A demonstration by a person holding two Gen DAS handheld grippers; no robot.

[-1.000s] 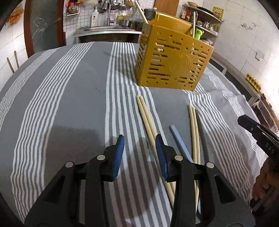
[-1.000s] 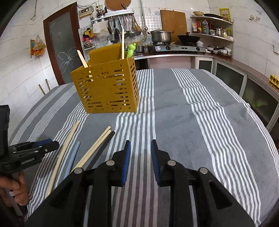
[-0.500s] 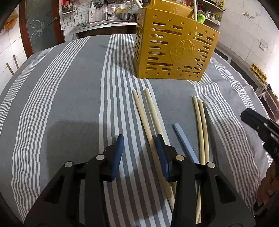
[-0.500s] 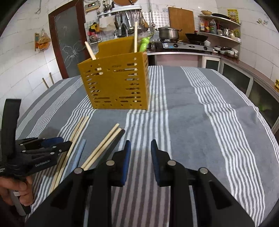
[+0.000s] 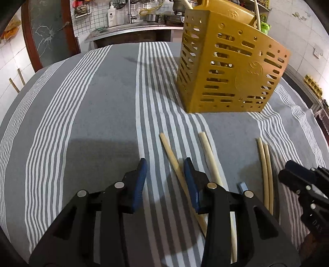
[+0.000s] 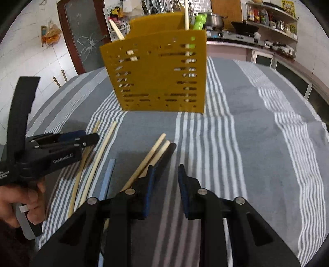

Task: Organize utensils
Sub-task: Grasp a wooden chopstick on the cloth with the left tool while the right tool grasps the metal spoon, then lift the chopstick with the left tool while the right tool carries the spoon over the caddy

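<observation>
The left gripper (image 5: 164, 180) hung low over the striped cloth (image 5: 92, 115) with its jaws apart and nothing between them, its right finger over the near part of the left pair (image 5: 174, 160) of pale chopsticks — a pose that reads as lining up for a pick. That pair lay splayed, tips pointing far toward the holder (image 5: 230, 69). To the right of it lay a blue stick (image 6: 107, 176), mostly hidden behind the finger in the left view. Further right a second pale pair (image 5: 266, 170) lay side by side and touching, with a dark stick (image 6: 164, 156) just beside it. The right gripper (image 6: 165, 184) hovered over the near end of that group, jaws likewise spread and empty, probably so each hand could take its own set. The yellow holder stood upright at the far side, well apart from the loose sticks, already holding a few chopsticks and a green utensil (image 6: 200, 18); the loose ones had yet to go in.
</observation>
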